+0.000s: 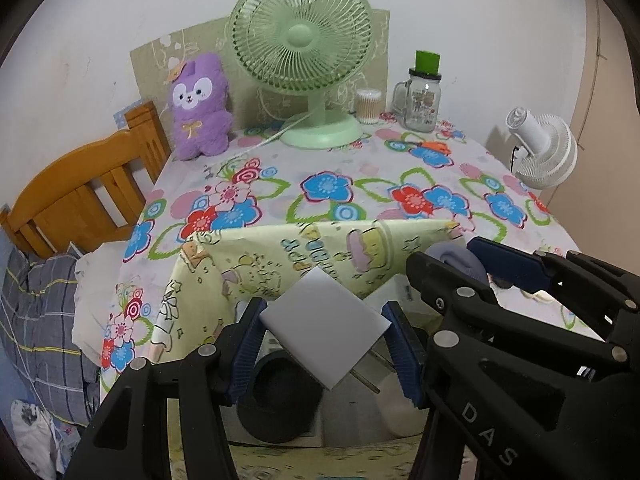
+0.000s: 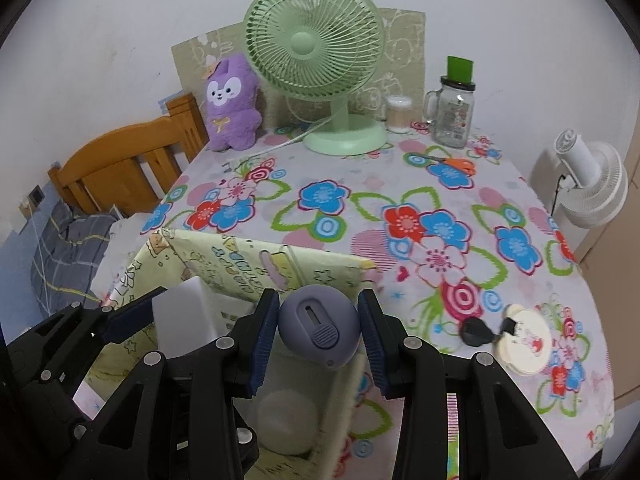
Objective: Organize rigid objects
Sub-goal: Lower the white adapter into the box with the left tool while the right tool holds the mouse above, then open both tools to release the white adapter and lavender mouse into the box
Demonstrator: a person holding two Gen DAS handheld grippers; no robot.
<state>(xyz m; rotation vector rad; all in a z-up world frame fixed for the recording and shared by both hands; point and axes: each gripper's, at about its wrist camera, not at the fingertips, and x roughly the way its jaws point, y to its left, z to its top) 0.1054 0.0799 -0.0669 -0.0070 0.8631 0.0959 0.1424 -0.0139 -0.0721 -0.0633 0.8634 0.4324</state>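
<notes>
Blue pads of the left gripper (image 1: 324, 350) pinched a white plug adapter (image 1: 326, 326), held cornerwise above the open storage box (image 1: 304, 248), its metal prongs pointing down and to the right. Inside the box, below the adapter, lay a black round object (image 1: 280, 400) and a white rounded one (image 1: 400, 404). To do this step well, I judged the adapter should be lowered into a free gap before release, not dropped onto the things beneath, and kept apart from the other tool close on the right.

From the right wrist, the right gripper (image 2: 318, 330) was clamped on a grey-purple round device (image 2: 318, 326), hovering over the same box near its right wall (image 2: 340, 380); a white rounded item showed under it. On the floral tablecloth (image 2: 360, 208) a cream disc with a black key (image 2: 520, 340) waited outside.
</notes>
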